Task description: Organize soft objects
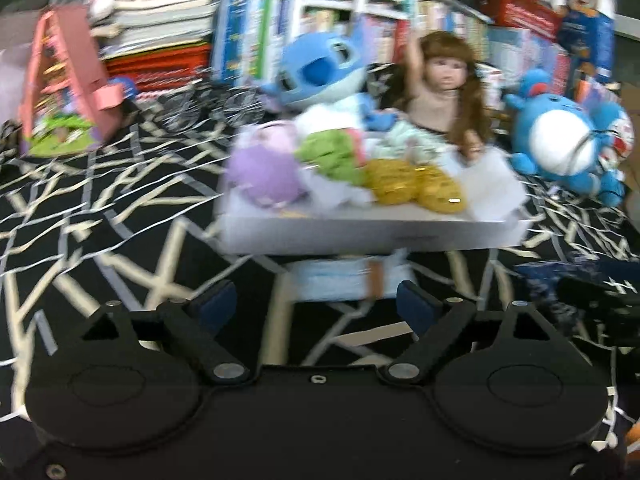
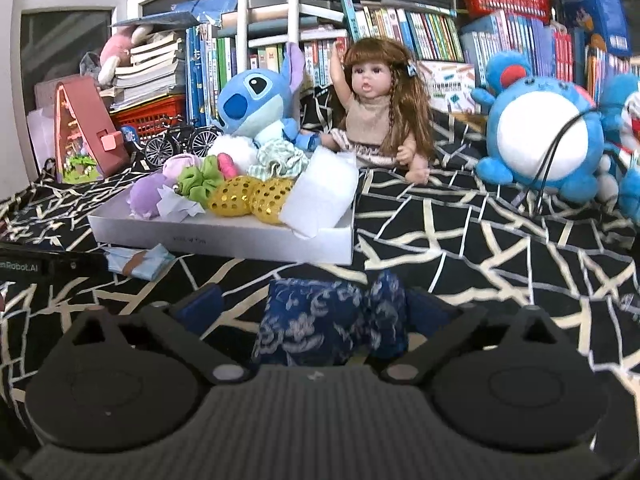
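Soft navy floral-print fabric pouch point(image 2: 332, 320) lies low in the centre of the right wrist view, on the black cloth with cream line pattern point(image 2: 460, 248), between the right gripper point(image 2: 316, 308) fingers, which stand wide apart, apparently not pressing it. Left gripper point(image 1: 316, 304) fingers are apart too, empty, facing a pale blue folded cloth point(image 1: 340, 280) below the shallow white cardboard tray point(image 1: 360, 236). Close squarely across the pouch's middle, then lift it clear before carrying it over the tray wall.

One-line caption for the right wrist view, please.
Right gripper open around a navy floral fabric pouch on the patterned cloth, facing a white tray of scrunchies.
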Tool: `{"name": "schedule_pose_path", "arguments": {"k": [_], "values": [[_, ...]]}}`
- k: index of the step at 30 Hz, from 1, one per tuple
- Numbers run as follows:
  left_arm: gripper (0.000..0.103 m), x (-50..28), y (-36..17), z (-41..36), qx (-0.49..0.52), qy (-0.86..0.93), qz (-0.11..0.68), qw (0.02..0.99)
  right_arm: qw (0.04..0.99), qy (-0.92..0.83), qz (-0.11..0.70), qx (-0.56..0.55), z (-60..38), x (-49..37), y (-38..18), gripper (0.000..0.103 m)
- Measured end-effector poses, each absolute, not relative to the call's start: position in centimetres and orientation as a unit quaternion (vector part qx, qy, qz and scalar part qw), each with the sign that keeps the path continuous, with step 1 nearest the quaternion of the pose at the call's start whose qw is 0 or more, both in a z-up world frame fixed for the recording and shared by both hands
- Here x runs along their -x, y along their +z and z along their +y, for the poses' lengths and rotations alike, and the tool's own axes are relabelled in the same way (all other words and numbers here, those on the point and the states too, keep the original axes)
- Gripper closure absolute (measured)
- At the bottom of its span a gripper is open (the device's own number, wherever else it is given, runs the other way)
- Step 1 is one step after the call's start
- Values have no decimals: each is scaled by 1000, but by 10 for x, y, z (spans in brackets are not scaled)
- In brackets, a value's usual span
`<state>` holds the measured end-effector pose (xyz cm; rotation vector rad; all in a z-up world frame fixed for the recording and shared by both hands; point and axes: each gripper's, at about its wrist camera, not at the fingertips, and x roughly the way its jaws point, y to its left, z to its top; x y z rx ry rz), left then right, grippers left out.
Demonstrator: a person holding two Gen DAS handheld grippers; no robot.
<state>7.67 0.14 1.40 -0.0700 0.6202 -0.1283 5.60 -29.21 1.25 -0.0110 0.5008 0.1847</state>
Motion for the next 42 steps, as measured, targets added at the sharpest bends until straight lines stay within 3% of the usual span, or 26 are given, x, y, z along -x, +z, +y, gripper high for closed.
{"name": "schedule_pose_path", "arguments": {"k": [6,17,19,22,24,26,42], "values": [[13,-87,11,-40,0,-87,291,953,958,90,260,77,-284,-70,11,0],[10,-110,-8,-58,-23,-39,306,951,946,72,314,31,-293,-86,-11,0],[15,-113,-9,-57,-17,-39,313,949,945,77,318,29,-292,-86,-10,0],[21,-115,-9,-55,-12,-43,314,948,944,84,319,21,-291,-85,-9,7],[25,-114,-8,-56,-15,-44,310,949,945,81,316,18,-291,-84,-7,18],[25,-113,-7,-57,-15,-46,308,950,947,81,312,12,-291,-82,-5,21],[25,-93,28,-47,-13,-63,281,958,958,87,272,1,-280,-77,34,23]]}}
